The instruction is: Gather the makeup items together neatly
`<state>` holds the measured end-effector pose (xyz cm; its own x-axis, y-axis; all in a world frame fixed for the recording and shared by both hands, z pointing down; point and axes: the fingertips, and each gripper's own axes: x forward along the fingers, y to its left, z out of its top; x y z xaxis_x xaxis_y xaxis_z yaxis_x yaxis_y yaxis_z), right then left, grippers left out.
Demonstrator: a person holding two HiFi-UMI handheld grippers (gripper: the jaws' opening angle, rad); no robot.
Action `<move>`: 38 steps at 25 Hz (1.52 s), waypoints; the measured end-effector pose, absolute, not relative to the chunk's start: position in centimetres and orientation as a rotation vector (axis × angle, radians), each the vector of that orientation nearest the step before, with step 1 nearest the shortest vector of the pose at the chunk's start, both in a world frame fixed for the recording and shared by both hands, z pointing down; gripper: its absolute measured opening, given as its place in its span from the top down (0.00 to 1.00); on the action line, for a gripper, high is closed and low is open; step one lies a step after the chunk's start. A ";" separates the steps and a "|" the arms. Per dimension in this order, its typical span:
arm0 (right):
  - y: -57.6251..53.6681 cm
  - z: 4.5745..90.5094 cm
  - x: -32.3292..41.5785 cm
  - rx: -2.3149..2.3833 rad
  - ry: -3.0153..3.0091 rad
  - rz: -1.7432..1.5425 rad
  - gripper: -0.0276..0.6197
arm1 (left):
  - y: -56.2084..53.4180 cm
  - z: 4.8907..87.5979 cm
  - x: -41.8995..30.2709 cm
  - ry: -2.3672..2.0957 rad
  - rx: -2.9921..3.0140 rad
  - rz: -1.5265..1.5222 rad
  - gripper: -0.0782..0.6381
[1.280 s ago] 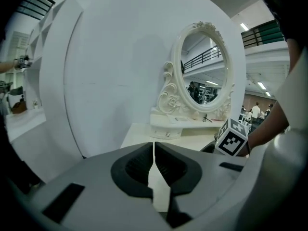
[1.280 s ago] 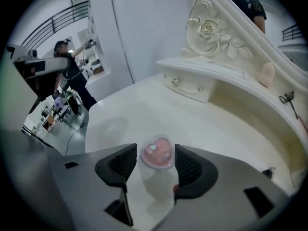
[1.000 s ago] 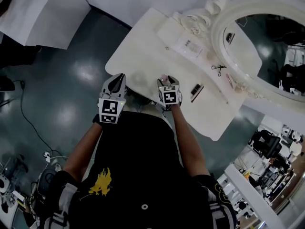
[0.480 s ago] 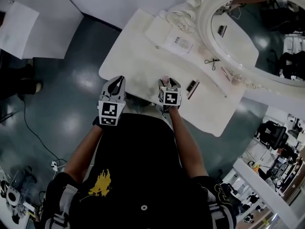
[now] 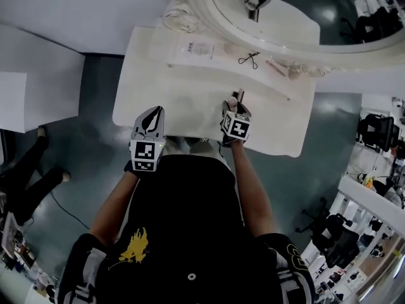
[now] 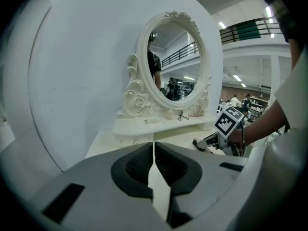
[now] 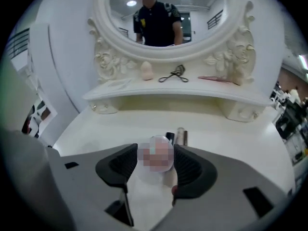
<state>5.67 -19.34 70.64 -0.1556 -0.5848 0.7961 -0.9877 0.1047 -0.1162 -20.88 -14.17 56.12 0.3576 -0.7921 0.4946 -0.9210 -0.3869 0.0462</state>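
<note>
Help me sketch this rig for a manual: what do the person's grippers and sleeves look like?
The left gripper and the right gripper both have pale grey, tapering shells with black pads lining the inside of the jaws. Each carries a cube of black-and-white square markers near the hand. The person wears a black short-sleeved shirt with a yellow emblem.

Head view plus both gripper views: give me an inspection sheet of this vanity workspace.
Surface: white vanity table with a raised shelf at its back.
Job's things: eyelash curler, pink stick, egg-shaped sponge and flat packet on the shelf; two slim tubes on the tabletop.
Clutter: nothing seen.
Grippers: left gripper shut, empty; right gripper shut on a pale rounded item.
Cables: thin cable at the right gripper.
Surroundings: oval mirror, dark floor.
</note>
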 end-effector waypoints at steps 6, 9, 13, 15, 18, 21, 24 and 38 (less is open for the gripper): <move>-18.5 71.3 15.4 1.836 -1.619 1.168 0.56 | -15.8 55.1 -14.5 -1.393 2.426 0.609 0.86; -18.7 72.0 17.3 1.905 -1.551 1.258 0.56 | -16.3 54.8 -12.2 -1.357 2.452 0.626 0.86; -19.0 73.0 17.9 1.977 -1.469 1.376 0.56 | -16.7 54.7 -10.0 -1.308 2.489 0.654 0.86; -19.0 73.2 18.0 2.012 -1.446 1.429 0.56 | -16.7 54.7 -9.5 -1.294 2.498 0.662 0.86; -19.3 73.3 17.9 2.044 -1.451 1.474 0.56 | -16.8 54.7 -9.2 -1.282 2.500 0.673 0.86; -20.0 73.3 17.9 2.058 -1.474 1.492 0.56 | -16.9 54.8 -9.3 -1.281 2.499 0.683 0.86; -20.1 73.2 18.0 2.075 -1.493 1.522 0.54 | -17.0 54.8 -9.6 -1.287 2.495 0.685 0.86; -19.1 73.1 15.7 1.805 -1.738 1.534 0.49 | -17.4 54.8 -9.1 -1.260 2.520 0.674 0.86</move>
<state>15.66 -19.07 73.11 -0.2319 -0.6140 0.7545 -0.8250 -0.2868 -0.4870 -9.09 -17.41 54.84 0.5207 -0.6891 0.5040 -0.8017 -0.5976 0.0112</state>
